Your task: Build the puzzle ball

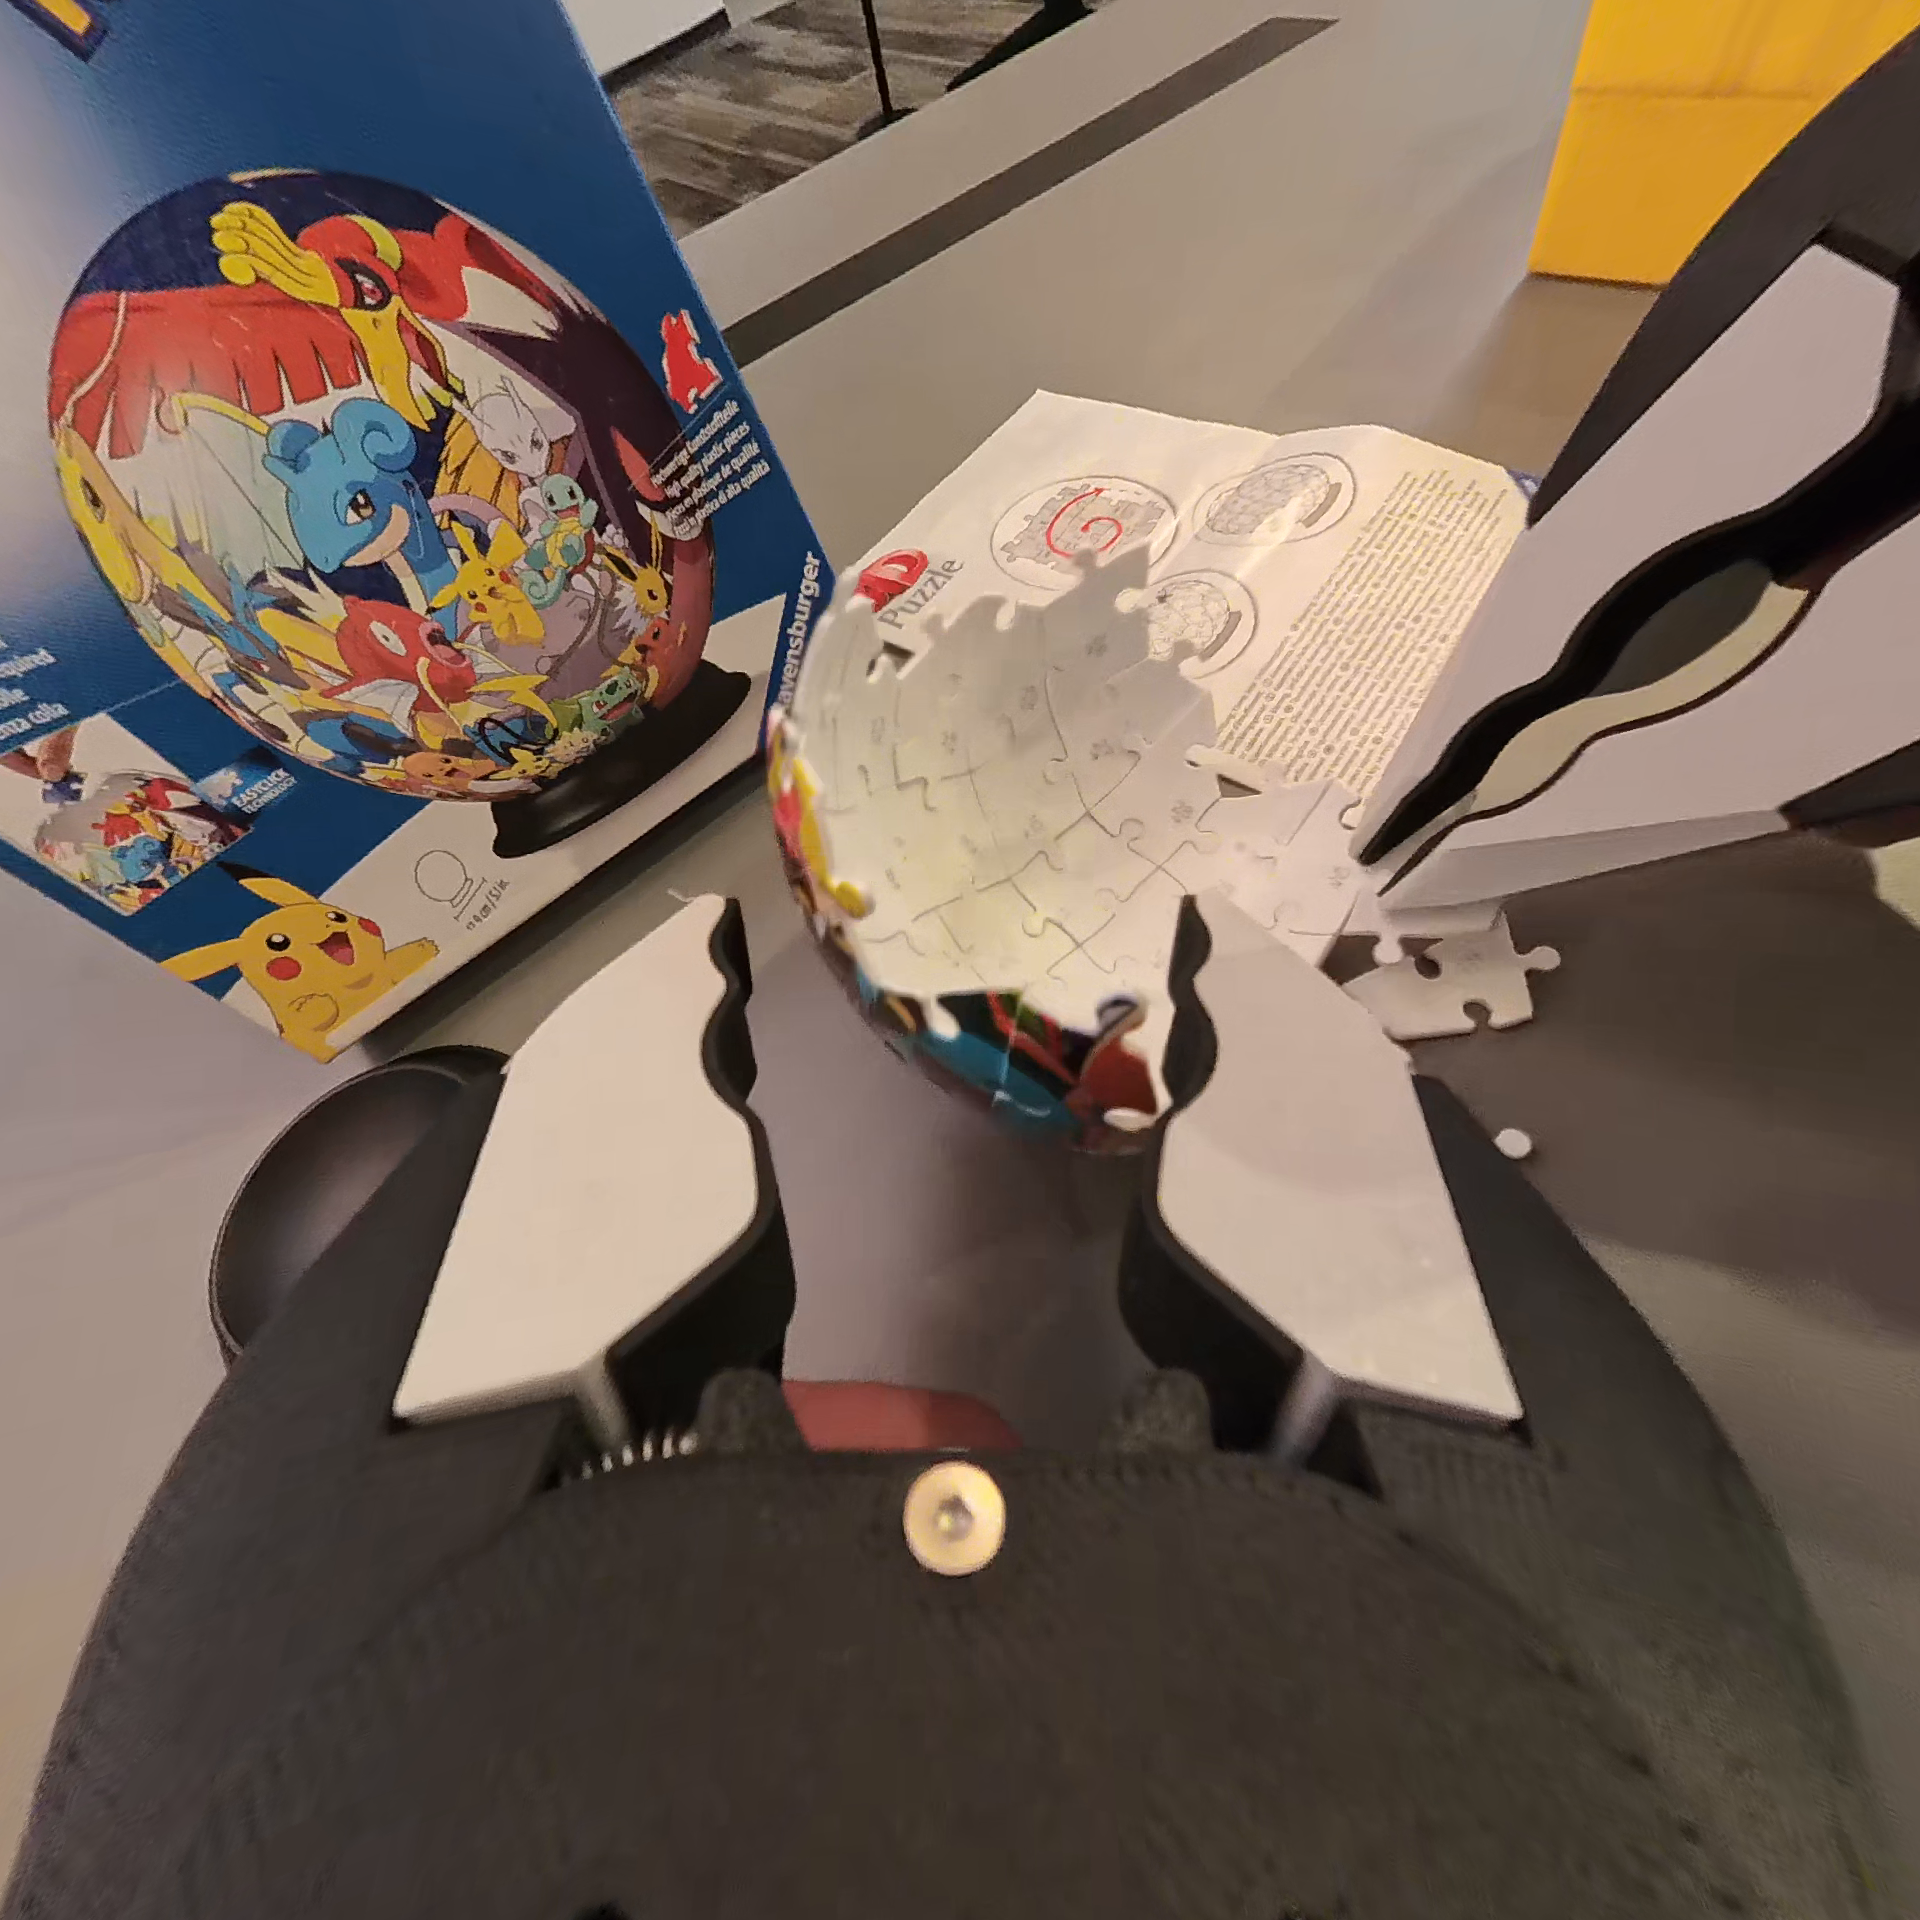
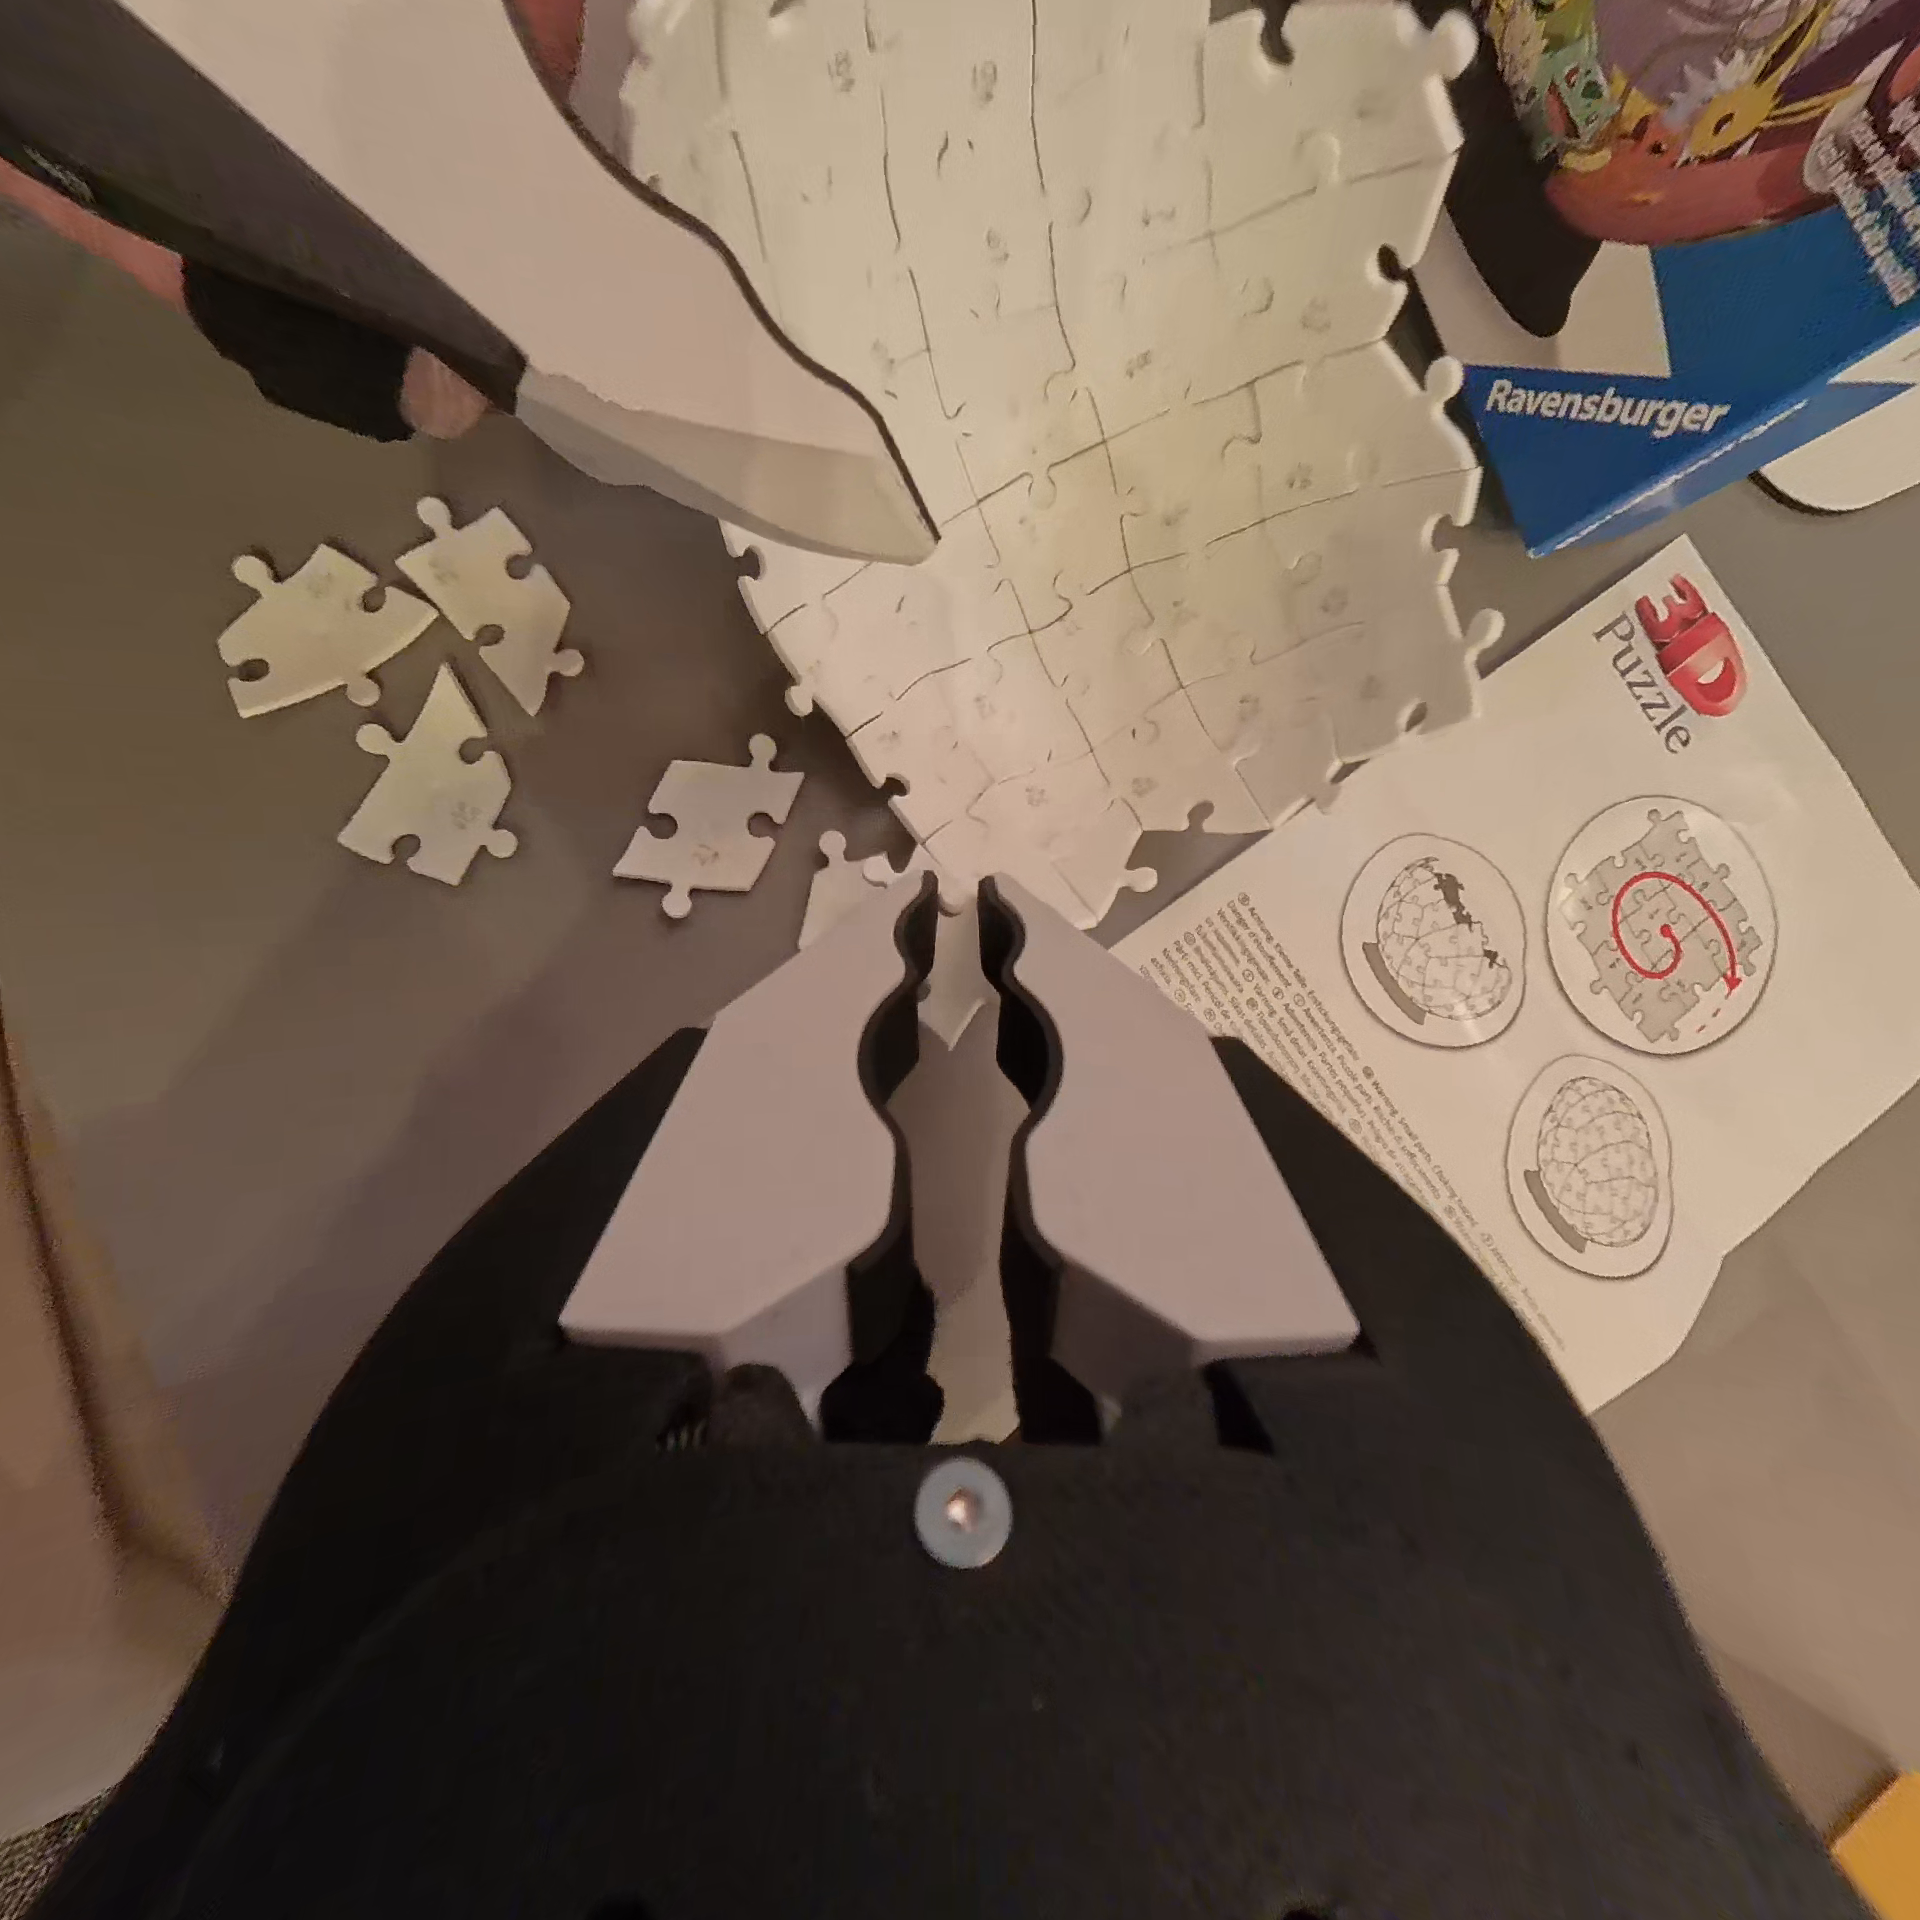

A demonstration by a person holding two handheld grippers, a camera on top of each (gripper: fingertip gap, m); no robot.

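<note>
Your right gripper (image 2: 956, 894) is pinched nearly closed on a single white puzzle piece (image 2: 948, 1013), held at the lower rim of the half-built puzzle ball (image 2: 1122, 468). Your left gripper (image 1: 961, 940) stands open around the shell's near edge, one finger inside the bowl and one outside; whether the pads actually touch it I cannot tell. The ball sits on the grey table (image 1: 156, 1091), open side up. Expect a light, thin shell that probably flexes and pops apart if squeezed, so brace it by the rim beside the joint. Four loose pieces (image 2: 447, 717) lie nearby, the instruction sheet (image 2: 1538, 1039) sits underneath, and the blue box (image 1: 343, 520) stands close behind.
</note>
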